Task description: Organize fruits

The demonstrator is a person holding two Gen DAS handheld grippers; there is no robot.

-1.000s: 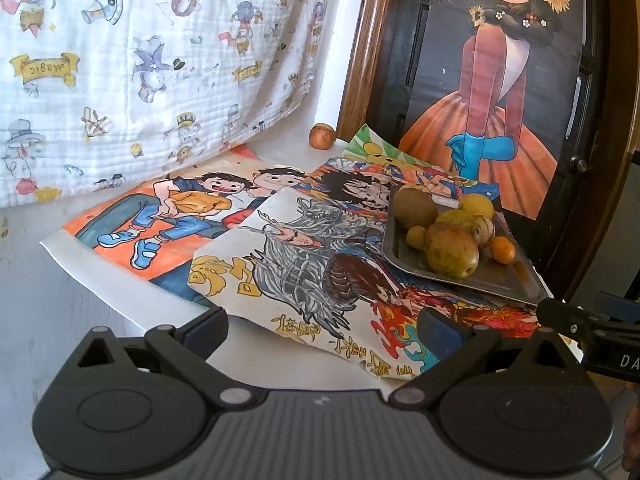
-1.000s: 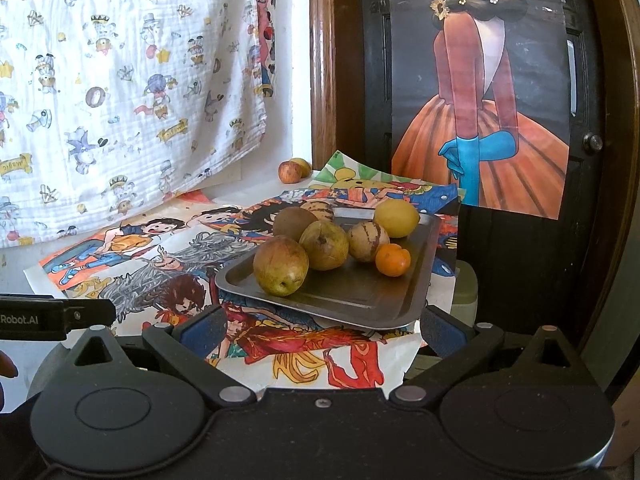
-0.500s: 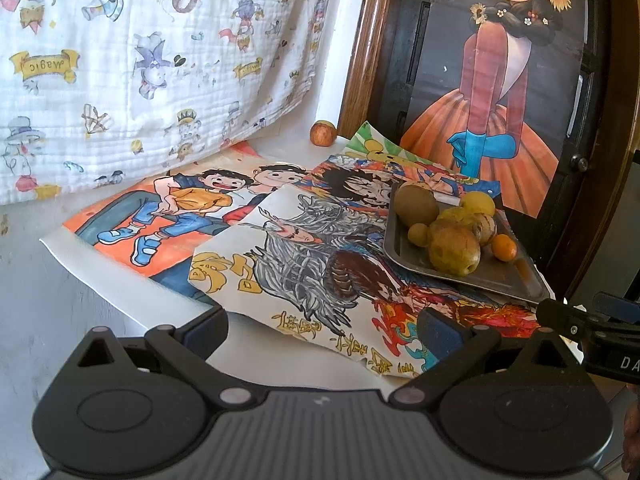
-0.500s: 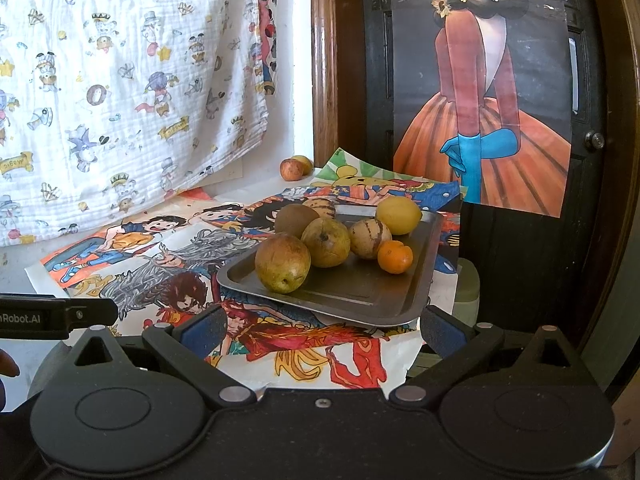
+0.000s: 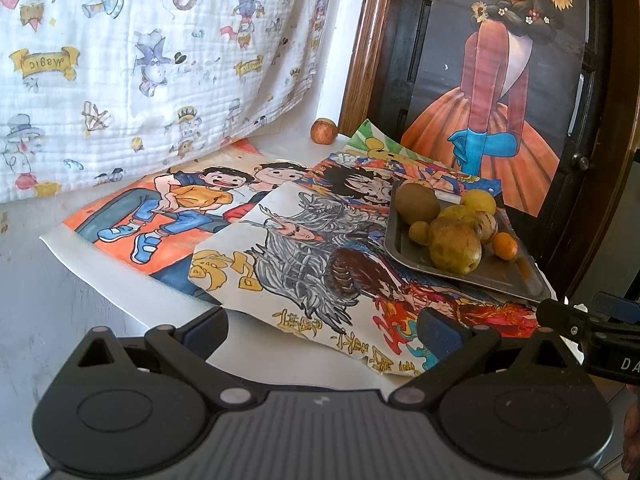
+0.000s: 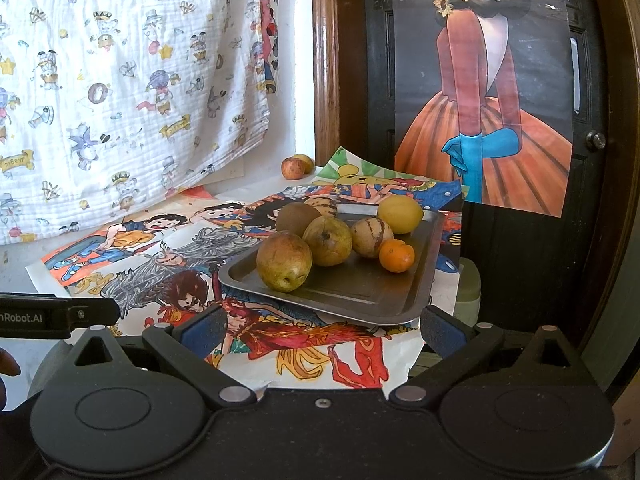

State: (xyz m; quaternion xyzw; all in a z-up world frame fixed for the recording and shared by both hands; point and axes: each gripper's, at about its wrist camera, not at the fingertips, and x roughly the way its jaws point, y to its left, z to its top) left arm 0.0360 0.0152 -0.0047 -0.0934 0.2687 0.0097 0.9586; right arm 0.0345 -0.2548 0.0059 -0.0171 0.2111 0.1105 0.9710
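- Left gripper (image 5: 323,326): fingers (image 5: 204,330) spread wide, nothing between them; held above the near edge of the drawings (image 5: 304,256).
- Right gripper (image 6: 323,326): fingers (image 6: 202,330) likewise spread wide and empty, low in front of the tray (image 6: 360,292).
- Tray is metal, lying on the drawings just ahead of the right fingers, its near rim between the two fingertips in the right view; from the left gripper it sits ahead and off past the right finger.
- On the tray: big pear (image 6: 284,260) nearest the right fingers, second pear (image 6: 328,240) touching it behind, kiwi (image 6: 298,218) further back (brown, fuzzy-looking).
- Striped fruit (image 6: 371,237) touches the second pear; another striped one (image 6: 322,203) shows partly behind the kiwi (kind cannot be told).
- Orange (image 6: 397,255) sits just beside the striped fruit, toward the right finger's side; lemon (image 6: 400,214) at the far end of the tray.
- Left view adds a small yellow-green fruit (image 5: 419,233) on the tray, touching the big pear.
- Off the tray: apple (image 6: 293,168) far ahead by the wall, well apart from both grippers; a yellowish fruit (image 6: 306,161) touches it from behind.
- Patterned cloth (image 6: 120,92) hangs on the wall beyond the left fingers; a poster (image 6: 484,120) hangs on the dark door behind the tray.
- The other gripper's tip edges into each view at the side.
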